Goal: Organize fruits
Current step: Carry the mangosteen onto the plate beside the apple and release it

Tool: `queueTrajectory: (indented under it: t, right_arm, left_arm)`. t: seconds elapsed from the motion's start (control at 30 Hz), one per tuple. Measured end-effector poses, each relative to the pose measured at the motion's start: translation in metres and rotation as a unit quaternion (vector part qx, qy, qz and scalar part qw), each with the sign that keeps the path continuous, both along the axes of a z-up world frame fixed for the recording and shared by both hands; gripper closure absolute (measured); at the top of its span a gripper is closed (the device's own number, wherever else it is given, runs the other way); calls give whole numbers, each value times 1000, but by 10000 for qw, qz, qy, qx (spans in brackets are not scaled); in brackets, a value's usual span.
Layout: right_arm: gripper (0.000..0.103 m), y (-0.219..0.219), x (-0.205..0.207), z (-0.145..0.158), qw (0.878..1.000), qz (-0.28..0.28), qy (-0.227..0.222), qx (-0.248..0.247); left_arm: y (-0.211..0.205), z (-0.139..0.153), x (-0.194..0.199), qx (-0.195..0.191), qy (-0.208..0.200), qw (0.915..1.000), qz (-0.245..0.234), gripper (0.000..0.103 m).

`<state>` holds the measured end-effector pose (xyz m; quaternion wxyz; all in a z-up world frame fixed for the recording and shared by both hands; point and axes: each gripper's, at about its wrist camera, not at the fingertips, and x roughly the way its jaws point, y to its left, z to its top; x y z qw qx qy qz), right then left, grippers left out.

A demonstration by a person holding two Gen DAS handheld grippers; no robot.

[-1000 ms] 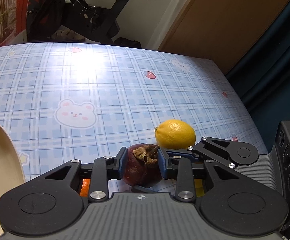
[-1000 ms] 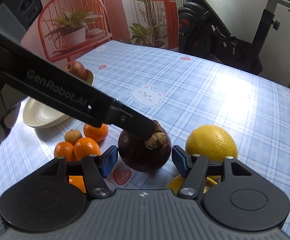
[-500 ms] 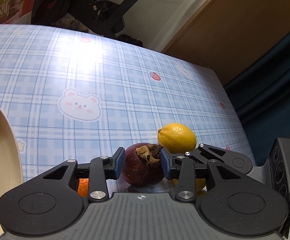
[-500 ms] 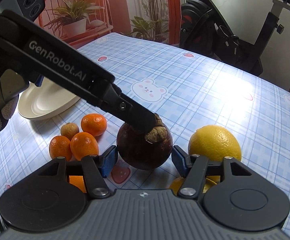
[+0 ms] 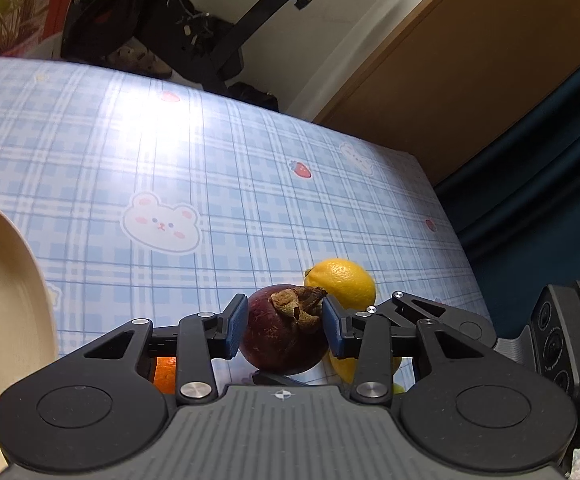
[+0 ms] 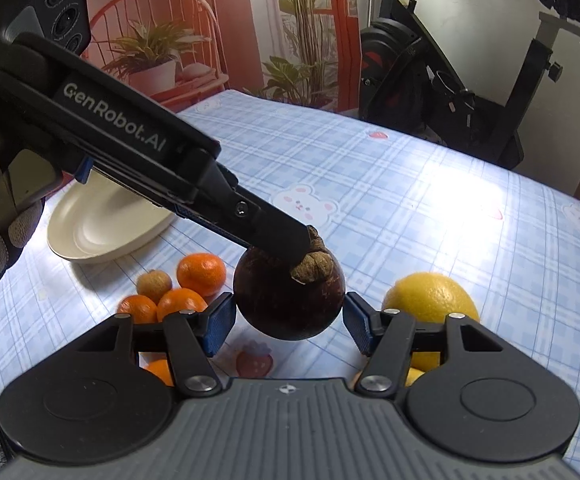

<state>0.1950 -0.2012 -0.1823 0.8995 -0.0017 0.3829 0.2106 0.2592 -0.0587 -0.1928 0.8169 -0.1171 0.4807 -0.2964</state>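
The dark purple round mangosteen (image 5: 284,330) with its dry brown calyx sits at lower centre of the left wrist view, pinched between the two blue pads of the left gripper (image 5: 284,326), one pad pressing each flank of the fruit. In the right wrist view the same mangosteen (image 6: 288,300) appears at centre, raised above the blue plaid tablecloth (image 6: 409,200) (a strawberry print shows on the cloth beneath it), with the left gripper's black fingers reaching in from the upper left of the frame and meeting the fruit at its calyx. The right gripper (image 6: 288,320) has its blue-padded fingers spread to either side of the mangosteen, just beside it with a sliver of gap on each side, gripping nothing.

Just right of the mangosteen in the right wrist view lies a yellow oval lemon (image 6: 429,300) on the cloth; in the left wrist view that lemon (image 5: 341,282) is just behind the fruit. To the left of centre is a cluster of small orange mandarins (image 6: 201,274) with a small brown round fruit (image 6: 154,282) among them. Farther toward the left, a cream oval plate (image 6: 106,236) rests on the tablecloth, partly hidden by the left gripper. A black exercise bike (image 6: 469,92) stands beyond the table at upper right.
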Motion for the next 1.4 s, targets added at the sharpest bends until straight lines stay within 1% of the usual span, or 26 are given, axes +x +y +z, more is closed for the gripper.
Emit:
queueTrajectory:
  t: [0.1,0.2,0.3,0.4,0.53,0.67,0.77,0.93,1.13,1.23,1.4]
  right_arm:
    - [41,16,2,12,9999,95,-113,42]
    - [41,43,9,21,9992,303,-234,109]
    - [41,78,19,25,9980,518,-348,134]
    - [41,114,31,28,9965,682,-418,262]
    - [41,163,43,26,9943,924,-405,356]
    - [41,200,55,15,9931,1093,-323,292]
    - [41,218,65,5,9937,1079,-227,206]
    - [41,233,77,-5,9950,984,-146,127]
    - [41,245,82,-12,9959,872,-206,141]
    - [41,252,84,-15,9961,854,-209,95]
    - [41,262,86,-20,9961,817,-336,-22]
  left_arm:
    - [14,17,-9,116,-223,9996,84,60]
    - [42,29,-16,196,-347,9988,268,60]
    - [76,39,-16,304,-387,9975,506,60]
    - [116,45,-17,342,-400,9953,815,60]
    - [163,46,-18,380,-351,9923,1121,61]
    - [194,36,-17,445,-269,9895,1350,61]
    - [201,29,-11,540,-279,9887,1373,61]
    - [214,13,-1,437,-211,9883,1445,61]
    - [237,6,-4,255,-212,9871,1564,61]
    - [240,1,-5,254,-213,9861,1627,61]
    - [243,-2,-4,243,-247,9843,1729,61]
